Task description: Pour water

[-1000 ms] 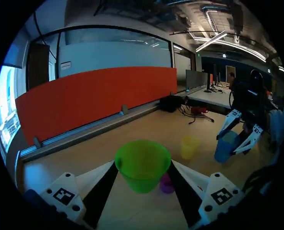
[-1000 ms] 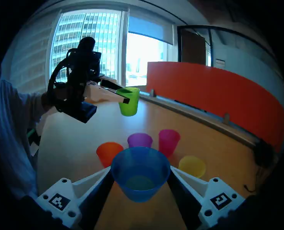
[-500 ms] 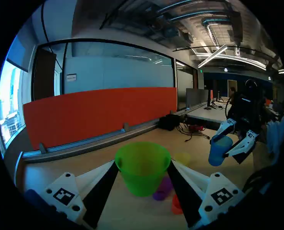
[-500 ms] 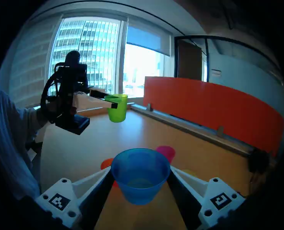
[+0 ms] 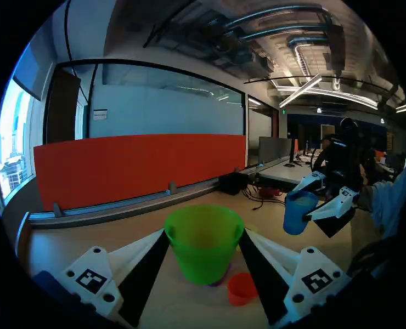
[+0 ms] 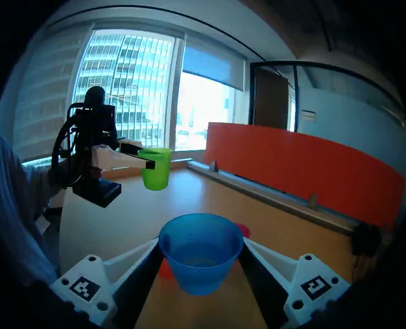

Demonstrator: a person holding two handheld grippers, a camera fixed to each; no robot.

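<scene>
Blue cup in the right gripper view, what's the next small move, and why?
Probably carry the blue cup across to just above the green cup before tilting. Both are held upright, well apart, and the blue one seems to hold a little water, so pouring now would miss.

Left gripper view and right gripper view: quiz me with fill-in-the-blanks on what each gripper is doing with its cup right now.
The left gripper is ___ on the green cup.
The right gripper holds the blue cup in the ___, off the table.
The orange cup stands on the table, held by ___ gripper.
Missing: shut; air; neither.
</scene>
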